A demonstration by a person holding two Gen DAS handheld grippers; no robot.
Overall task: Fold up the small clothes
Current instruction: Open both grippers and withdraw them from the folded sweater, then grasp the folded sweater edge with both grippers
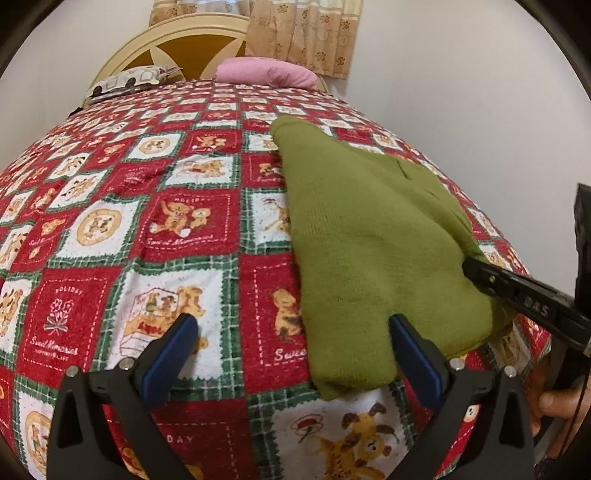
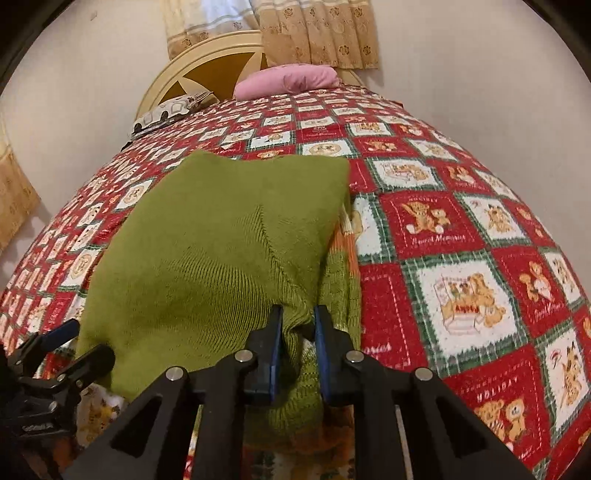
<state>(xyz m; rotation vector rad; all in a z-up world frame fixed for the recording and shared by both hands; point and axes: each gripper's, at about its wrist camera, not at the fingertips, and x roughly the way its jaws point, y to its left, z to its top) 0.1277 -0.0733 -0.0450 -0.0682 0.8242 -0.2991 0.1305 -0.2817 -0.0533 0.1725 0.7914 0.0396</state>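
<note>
A small green knit garment lies folded on the red patchwork bedspread. My left gripper hovers over its near left corner with jaws wide open and nothing between them; its right finger overlaps the cloth's edge. In the right wrist view the same green garment fills the middle. My right gripper is shut on a bunched fold at the garment's near edge, the knit squeezed between the blue pads. The right gripper also reaches into the left wrist view from the right.
A pink pillow and a patterned cushion lie by the cream headboard. Beige curtains hang behind. A hand shows at the lower right. The bed's right edge runs close beside the garment.
</note>
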